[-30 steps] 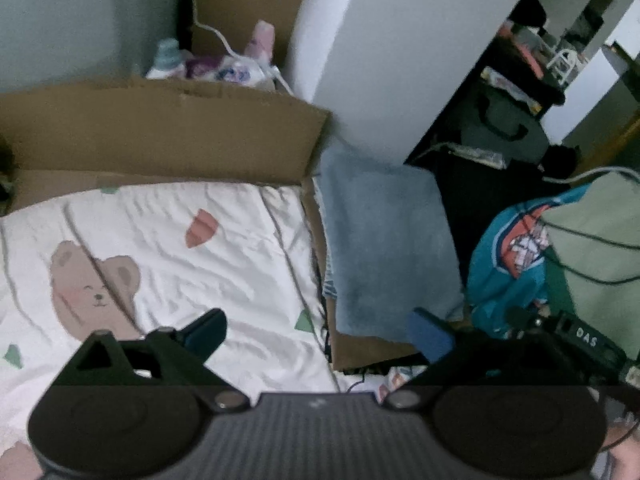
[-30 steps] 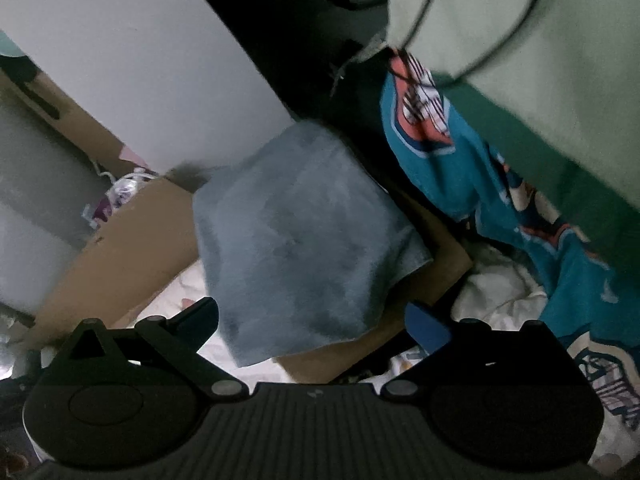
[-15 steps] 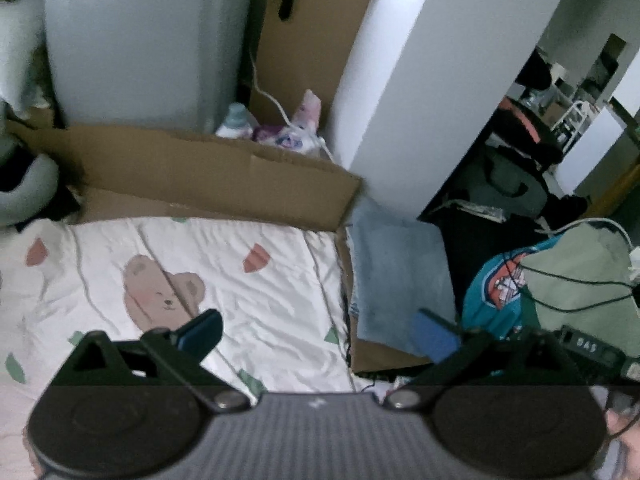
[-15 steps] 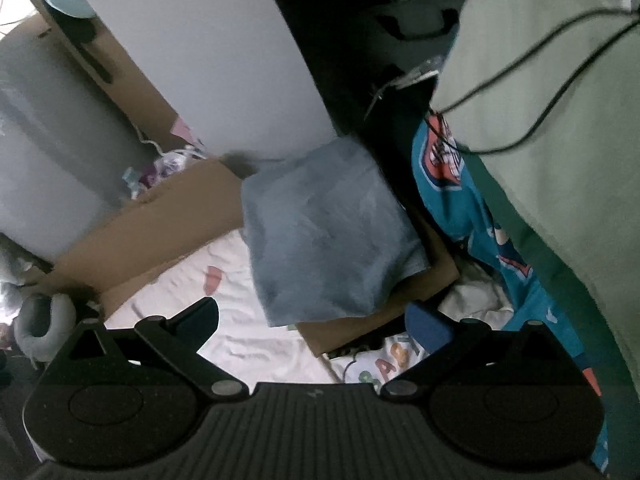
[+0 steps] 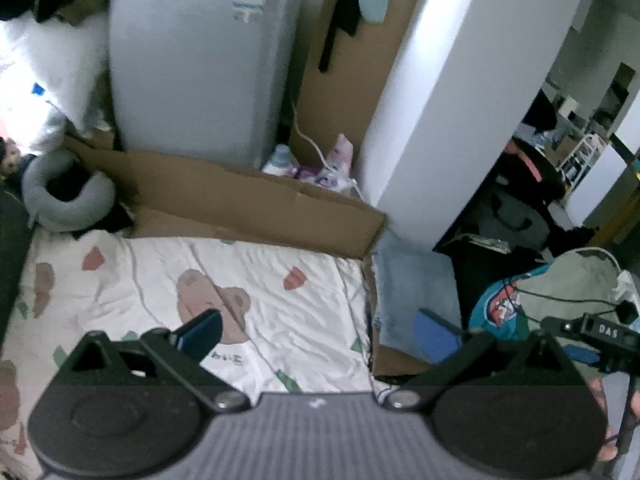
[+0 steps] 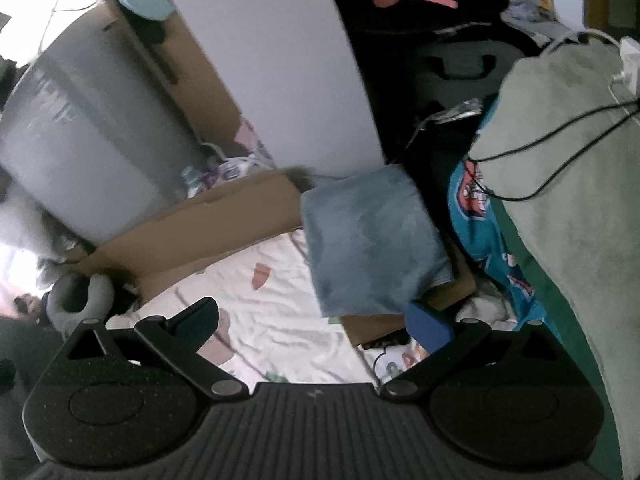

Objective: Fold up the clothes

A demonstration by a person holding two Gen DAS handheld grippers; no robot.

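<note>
left tongs [image 5: 318, 330] spread wide, gripping nothing, hovering above a white sheet [image 5: 248, 280] printed with a brown bear [image 5: 208, 296] and small pink and green shapes. right tongs [image 6: 312, 322] likewise spread wide, nothing between the blue pads [image 6: 428, 326], also up in the air.

folded blue-grey cloth [image 6: 372, 240] lying flat on a cardboard sheet [image 6: 448, 296], just beside the right edge of the white sheet, at the foot of a white panel [image 6: 288, 64]; seen from the left wrist as a pale blue rectangle [image 5: 416, 292] between the sheet and a dark gap. teal printed garment [image 6: 480, 216] crumpled to the right of the cloth, partly under a sage-green fabric [image 6: 572, 184] crossed by thin black cables [image 6: 556, 176]. same teal garment [image 5: 500, 308] and green fabric [image 5: 576, 280] at the right in the left wrist view.

upright cardboard flap [image 5: 248, 200] along the far edge of the sheet. grey neck pillow [image 5: 66, 196] at the far left corner. tall grey appliance [image 5: 200, 56] behind the flap, with bottles and packets [image 5: 316, 164] beside its base. blurred in places; finer detail of the garments not readable.
</note>
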